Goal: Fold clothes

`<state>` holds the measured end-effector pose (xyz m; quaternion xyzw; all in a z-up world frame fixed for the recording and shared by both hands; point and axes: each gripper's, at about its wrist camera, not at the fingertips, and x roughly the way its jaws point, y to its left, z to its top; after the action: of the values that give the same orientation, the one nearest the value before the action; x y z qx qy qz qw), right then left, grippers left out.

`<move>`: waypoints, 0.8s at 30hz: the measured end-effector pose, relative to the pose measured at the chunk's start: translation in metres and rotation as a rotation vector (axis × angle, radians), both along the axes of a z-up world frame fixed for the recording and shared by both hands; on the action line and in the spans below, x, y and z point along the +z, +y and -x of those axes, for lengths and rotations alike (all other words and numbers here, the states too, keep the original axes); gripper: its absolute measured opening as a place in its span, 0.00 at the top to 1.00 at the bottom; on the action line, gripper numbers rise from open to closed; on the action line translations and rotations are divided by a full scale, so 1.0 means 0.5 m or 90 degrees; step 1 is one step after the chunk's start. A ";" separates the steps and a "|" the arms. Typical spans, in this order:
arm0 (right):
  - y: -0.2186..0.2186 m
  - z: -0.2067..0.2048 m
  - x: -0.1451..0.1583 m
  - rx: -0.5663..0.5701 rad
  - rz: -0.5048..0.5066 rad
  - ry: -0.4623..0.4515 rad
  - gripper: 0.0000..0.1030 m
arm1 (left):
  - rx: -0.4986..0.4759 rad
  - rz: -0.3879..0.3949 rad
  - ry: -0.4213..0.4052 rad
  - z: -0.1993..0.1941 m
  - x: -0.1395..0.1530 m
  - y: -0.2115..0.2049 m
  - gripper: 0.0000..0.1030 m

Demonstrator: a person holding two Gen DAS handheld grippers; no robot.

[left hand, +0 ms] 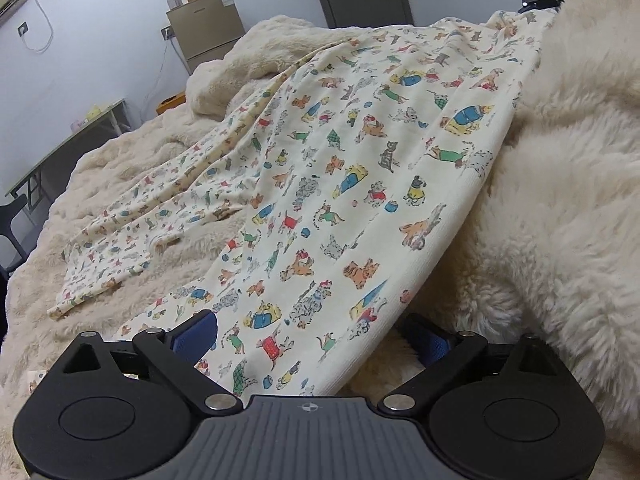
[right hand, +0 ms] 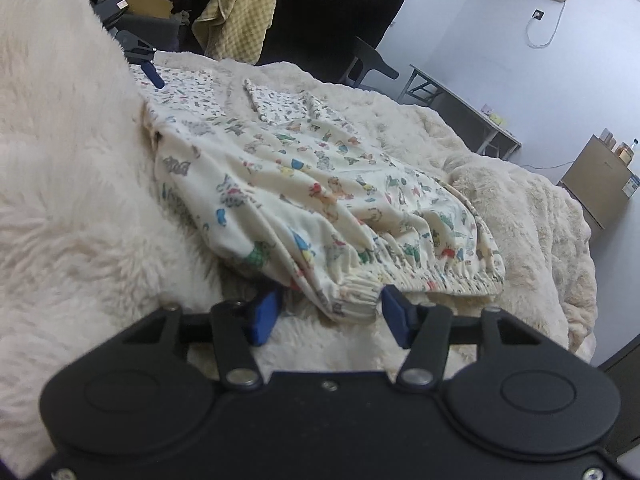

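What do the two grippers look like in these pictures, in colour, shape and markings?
The left gripper has a black body with two round discs, black link arms on silver pivots, blue ribbed pads, and a grey ribbed plate bearing a small cross-in-circle mark. The right gripper has the same black body and silver pivots, with blue pads, but its centre is plain black with small screws. No cables, hands or sleeves show.

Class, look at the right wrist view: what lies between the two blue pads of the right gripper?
In the right wrist view, the gathered elastic waistband of the cream animal-print pyjama trousers lies between the right gripper pads, over fluffy cream blanket; pads not pressing.
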<state>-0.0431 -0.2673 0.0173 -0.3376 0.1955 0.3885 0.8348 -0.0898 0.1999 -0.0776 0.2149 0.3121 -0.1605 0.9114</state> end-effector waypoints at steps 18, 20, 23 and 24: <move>-0.008 0.017 -0.004 0.090 0.106 -0.156 0.47 | -0.093 -0.067 -0.161 0.042 0.007 -0.060 0.03; 0.004 0.020 -0.010 0.108 0.122 -0.157 0.49 | -0.088 -0.049 -0.148 0.034 0.004 -0.053 0.03; 0.025 0.016 -0.019 0.113 0.137 -0.134 0.56 | -0.066 -0.031 -0.133 0.022 0.000 -0.047 0.03; 0.028 0.014 -0.020 0.107 0.133 -0.127 0.56 | -0.065 -0.036 -0.131 0.021 -0.001 -0.050 0.03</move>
<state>-0.0499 -0.2532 0.0072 -0.4749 0.1221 0.3987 0.7750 -0.1002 0.1749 -0.0779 0.2712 0.2098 -0.1749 0.9230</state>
